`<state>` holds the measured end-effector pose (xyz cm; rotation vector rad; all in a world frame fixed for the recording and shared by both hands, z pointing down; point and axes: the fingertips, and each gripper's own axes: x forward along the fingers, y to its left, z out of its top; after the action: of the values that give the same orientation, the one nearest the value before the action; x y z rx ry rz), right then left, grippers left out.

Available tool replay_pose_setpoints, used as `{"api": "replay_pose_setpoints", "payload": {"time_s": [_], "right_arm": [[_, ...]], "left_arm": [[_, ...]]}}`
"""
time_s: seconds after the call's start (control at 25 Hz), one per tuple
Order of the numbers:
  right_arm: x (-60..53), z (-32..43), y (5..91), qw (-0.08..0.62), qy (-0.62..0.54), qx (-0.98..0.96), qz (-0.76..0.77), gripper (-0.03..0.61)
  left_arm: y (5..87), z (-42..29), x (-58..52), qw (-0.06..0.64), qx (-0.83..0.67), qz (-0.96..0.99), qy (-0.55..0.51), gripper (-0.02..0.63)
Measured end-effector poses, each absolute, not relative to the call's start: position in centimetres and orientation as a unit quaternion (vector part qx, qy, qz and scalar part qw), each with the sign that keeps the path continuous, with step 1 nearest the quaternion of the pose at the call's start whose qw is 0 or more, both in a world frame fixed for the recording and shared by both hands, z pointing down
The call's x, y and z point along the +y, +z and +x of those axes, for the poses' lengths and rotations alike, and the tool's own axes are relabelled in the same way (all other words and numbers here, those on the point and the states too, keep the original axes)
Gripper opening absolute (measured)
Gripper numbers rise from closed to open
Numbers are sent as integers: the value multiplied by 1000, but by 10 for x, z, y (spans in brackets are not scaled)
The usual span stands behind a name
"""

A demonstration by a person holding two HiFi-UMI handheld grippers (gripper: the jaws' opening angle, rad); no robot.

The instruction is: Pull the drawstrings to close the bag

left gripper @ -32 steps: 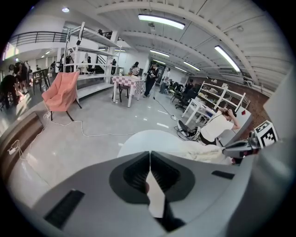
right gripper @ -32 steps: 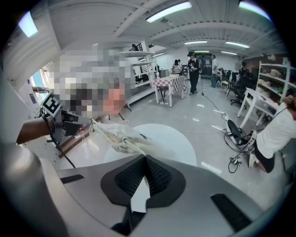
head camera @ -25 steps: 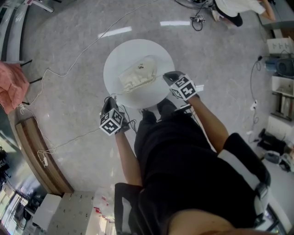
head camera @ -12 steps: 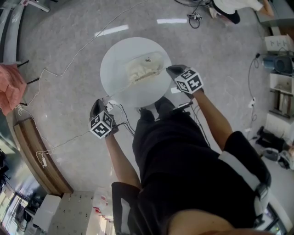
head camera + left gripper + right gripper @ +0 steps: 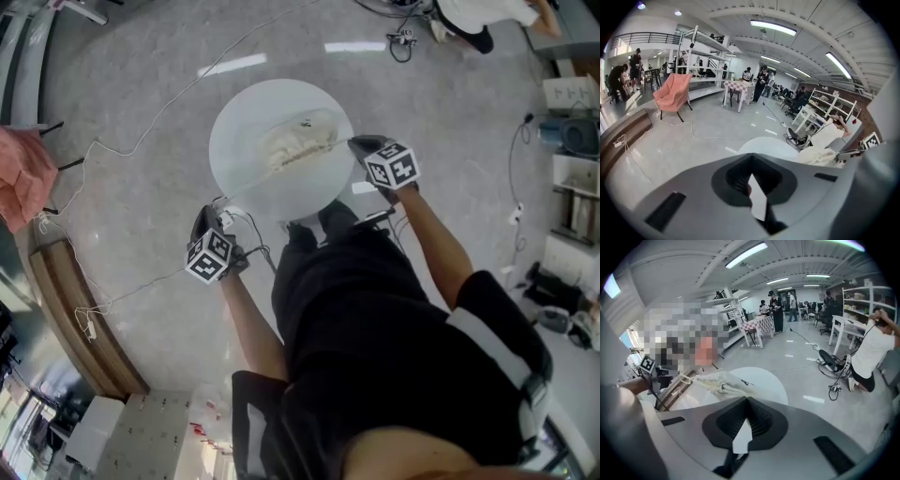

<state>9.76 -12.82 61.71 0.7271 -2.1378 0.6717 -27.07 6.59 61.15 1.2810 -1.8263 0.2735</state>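
Ceiling strip lights (image 5: 773, 27) lit the hall brightly and evenly, so shadows stayed faint. Their reflections left white glare streaks on the glossy floor (image 5: 141, 216). The pale bag (image 5: 298, 141) barely stood out from the washed-out white worktop (image 5: 244, 122). Fisheye distortion bent every edge, and both gripper views had black corners.

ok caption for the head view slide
The left gripper and right gripper tug drawstrings of a cream bag on a round white table

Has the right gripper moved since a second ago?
Yes. The right gripper has shifted rightward, from over the round white table to its right rim.
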Motion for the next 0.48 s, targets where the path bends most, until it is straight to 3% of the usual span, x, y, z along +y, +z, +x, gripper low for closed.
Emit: {"api": "replay_pose_setpoints", "payload": {"time_s": [0.48], "right_arm": [[-126,103,623,389,263,-835,288,-3]], "left_arm": [[613,-281,73,424,-746,500,117,0]]}}
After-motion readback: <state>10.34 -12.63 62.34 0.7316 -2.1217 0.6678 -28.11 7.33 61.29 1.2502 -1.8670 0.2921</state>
